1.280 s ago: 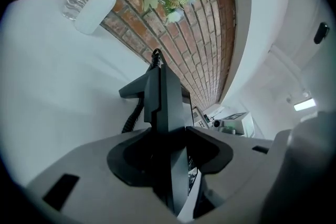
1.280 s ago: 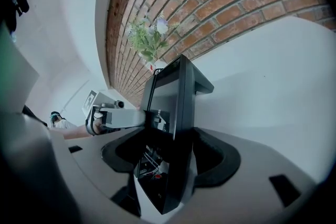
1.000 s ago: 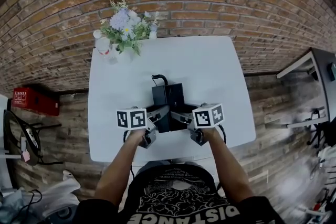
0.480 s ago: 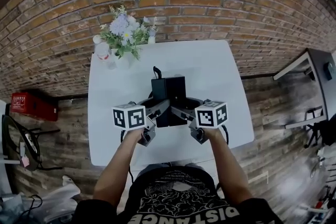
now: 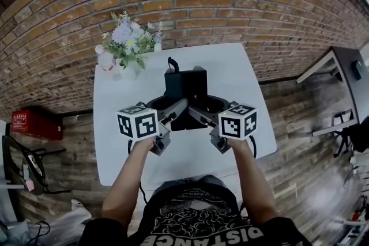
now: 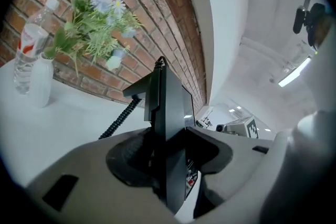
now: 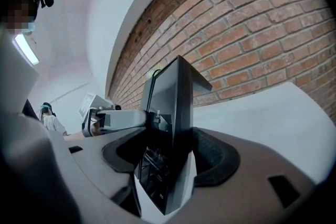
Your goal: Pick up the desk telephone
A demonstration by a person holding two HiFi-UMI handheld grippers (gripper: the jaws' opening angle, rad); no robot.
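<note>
Telephone (image 5: 185,92), black, desk type, held between both grippers over the middle of the white table (image 5: 236,83). Left gripper (image 5: 173,111) has it from the person's left side, right gripper (image 5: 199,114) from the right; both marker cubes sit nearer the person than the phone.

Left gripper view: left gripper (image 6: 167,149) jaws closed onto the edge of the telephone (image 6: 170,107), dark pads pressing on each face, body of the phone standing upright between them. A coiled cord (image 6: 118,120) runs from the phone's back down toward the table. The other gripper shows small past the phone.

Right gripper view: right gripper (image 7: 168,155) likewise clamped on the opposite edge of the telephone (image 7: 176,107), pads against both faces, keypad side turned toward the left of that view.

Phone looks lifted clear of the table top, though no view shows the gap under it plainly, so not certain.

Flowers (image 5: 128,37) in a white vase (image 5: 130,71) at the table's far left corner, well apart from the phone. In the left gripper view a plastic bottle (image 6: 29,55) stands just beside that vase. Brick wall (image 5: 230,3) behind the table. Red box (image 5: 31,124) low against the wall at left. Person's bare forearms reach in from the bottom of the head view.
</note>
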